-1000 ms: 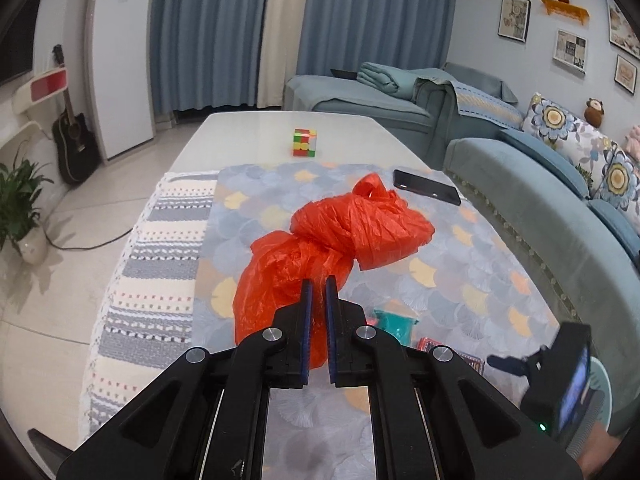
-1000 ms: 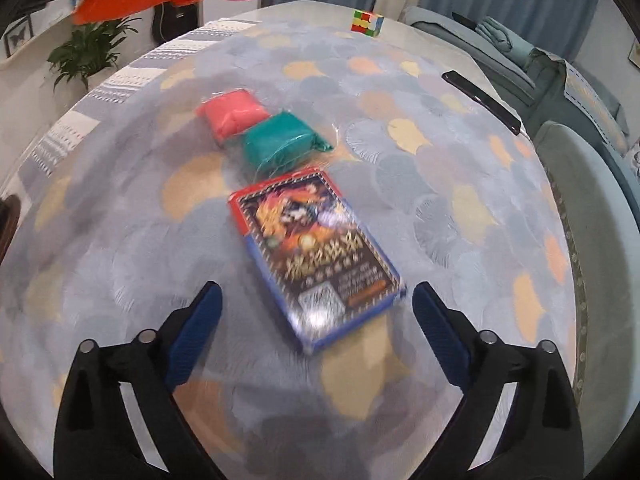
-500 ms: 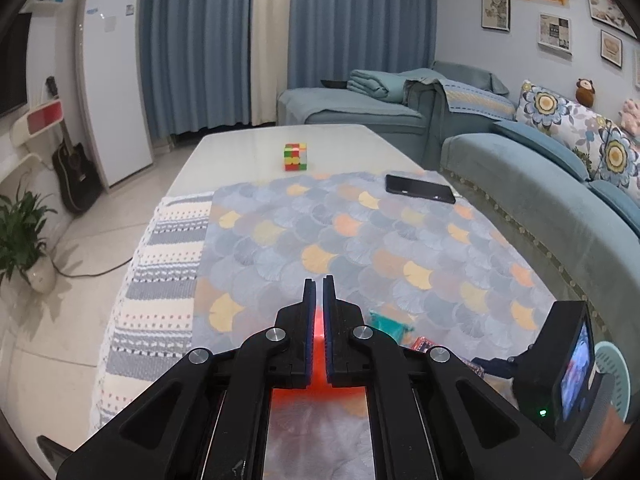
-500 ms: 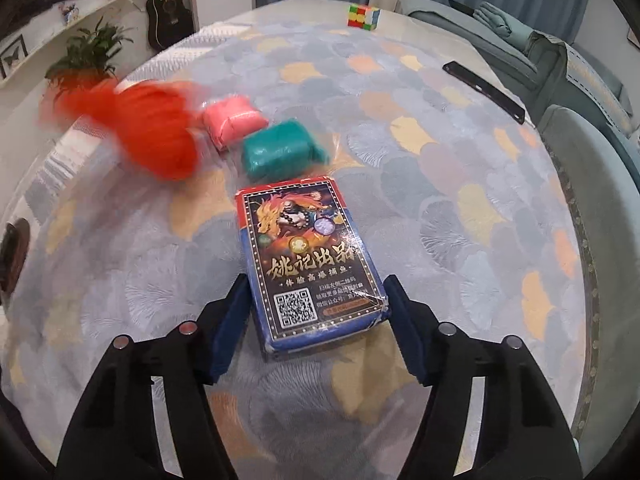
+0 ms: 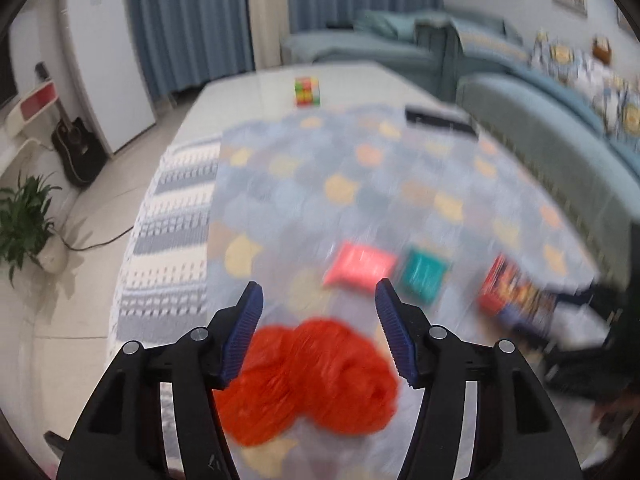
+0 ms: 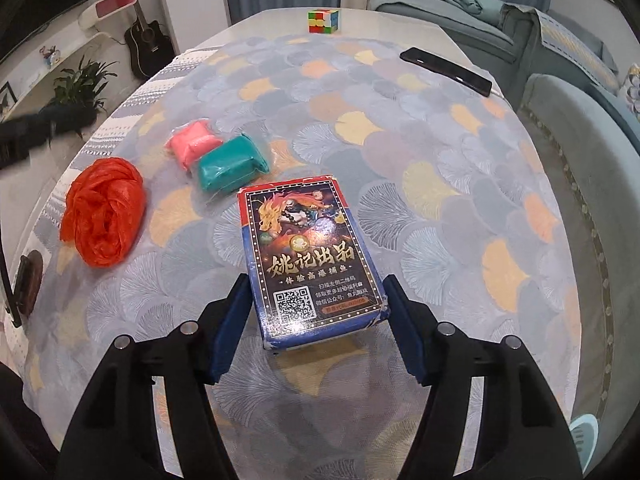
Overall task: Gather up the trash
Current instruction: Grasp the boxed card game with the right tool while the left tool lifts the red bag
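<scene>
Right wrist view: the card box (image 6: 308, 256) sat flat on the scale-patterned tablecloth (image 6: 440, 184), face up. Glossy dark-blue box, red band along its far edge, dragon artwork, gold lettering, QR code near the close end. Corners looked scuffed. Its long axis ran away from the camera, far end tipped slightly left, near end between the fingers. The right gripper (image 6: 318, 322) was clamped on that near end, blue pads pressed on both long sides.

Left of the box lay a teal packet (image 6: 230, 166) with a pink packet (image 6: 194, 146) just behind it, the two touching. The crumpled orange plastic bag (image 6: 104, 214) was further left, near the cloth's edge, apart from the packets.

Far end of the table: a colour cube (image 6: 323, 21) on bare tabletop and a dark phone (image 6: 446, 71) on the cloth, its long axis running diagonally toward the right edge.

Left wrist view was motion-blurred. The left gripper (image 5: 319, 334) had its jaws opening, moderately wide, above the orange bag; the bag showed between the fingers but the pads weren't pressing on it.
</scene>
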{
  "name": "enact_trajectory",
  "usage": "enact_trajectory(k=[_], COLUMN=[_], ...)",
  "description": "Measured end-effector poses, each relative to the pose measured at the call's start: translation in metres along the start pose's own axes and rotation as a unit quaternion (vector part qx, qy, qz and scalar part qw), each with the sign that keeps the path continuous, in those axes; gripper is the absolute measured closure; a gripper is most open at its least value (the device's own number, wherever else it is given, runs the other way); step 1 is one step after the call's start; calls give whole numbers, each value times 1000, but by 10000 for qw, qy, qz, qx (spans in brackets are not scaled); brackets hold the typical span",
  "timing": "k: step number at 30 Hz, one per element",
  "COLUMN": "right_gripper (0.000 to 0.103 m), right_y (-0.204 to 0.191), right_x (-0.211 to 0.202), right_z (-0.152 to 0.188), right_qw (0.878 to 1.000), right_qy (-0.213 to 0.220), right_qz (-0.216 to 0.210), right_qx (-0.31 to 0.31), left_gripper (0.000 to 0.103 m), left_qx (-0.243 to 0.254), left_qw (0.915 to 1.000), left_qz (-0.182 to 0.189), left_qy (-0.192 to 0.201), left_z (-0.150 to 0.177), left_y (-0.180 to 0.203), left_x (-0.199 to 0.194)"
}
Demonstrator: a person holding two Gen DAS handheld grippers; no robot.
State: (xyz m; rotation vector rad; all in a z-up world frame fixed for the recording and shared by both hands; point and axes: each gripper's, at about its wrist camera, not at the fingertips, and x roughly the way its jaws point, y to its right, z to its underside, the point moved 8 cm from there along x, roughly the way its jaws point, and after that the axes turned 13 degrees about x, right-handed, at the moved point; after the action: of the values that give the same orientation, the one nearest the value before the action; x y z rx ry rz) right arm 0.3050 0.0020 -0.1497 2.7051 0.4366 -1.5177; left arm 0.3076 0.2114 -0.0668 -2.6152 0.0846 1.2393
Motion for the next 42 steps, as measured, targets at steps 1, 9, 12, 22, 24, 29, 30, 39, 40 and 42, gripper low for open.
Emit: enact_trajectory(k=[1,9,12,22,24,29,30,39,40,42], right_gripper=[41,41,41,41,41,41,41,41,41,41], right_y=[0,-11,-13,2,8,18,20,48,54,66], right_x=[0,4,1,-29,-43,-80,-86,-153,-160,-171], right_z=[-1,3,1,-10,-15,-23,-23,-19,-17,-14], right_qw=[10000,9998,9998,9991,9979,9939,9933,9832,9820,9801], right_qy=[-4,-96,-49,362,585,1057,1113,1757,1819,1911], right_qz=[-23,-97,-123,-176,-195,-208,-213,-177,-131,-35], right_qx=[19,-151,-137,107,176,229,237,460,482,529], left_gripper=[44,22,29,74,74,73,73,73,73,73], left_qx=[146,289,-175,298,494,523,494,307,316,372], left_qw=[9998,9940,9925,9972,9968,9939,9936,9906,9900,9884], left_qz=[-68,18,568,671,590,392,378,454,489,535], left_qy=[-136,-1052,-1069,-161,221,888,937,1253,1285,1374], left_z=[7,61,61,26,13,-9,-11,-33,-35,-38], left_y=[0,11,10,50,58,73,75,87,91,100], left_x=[3,53,59,-11,-34,-67,-68,-84,-87,-92])
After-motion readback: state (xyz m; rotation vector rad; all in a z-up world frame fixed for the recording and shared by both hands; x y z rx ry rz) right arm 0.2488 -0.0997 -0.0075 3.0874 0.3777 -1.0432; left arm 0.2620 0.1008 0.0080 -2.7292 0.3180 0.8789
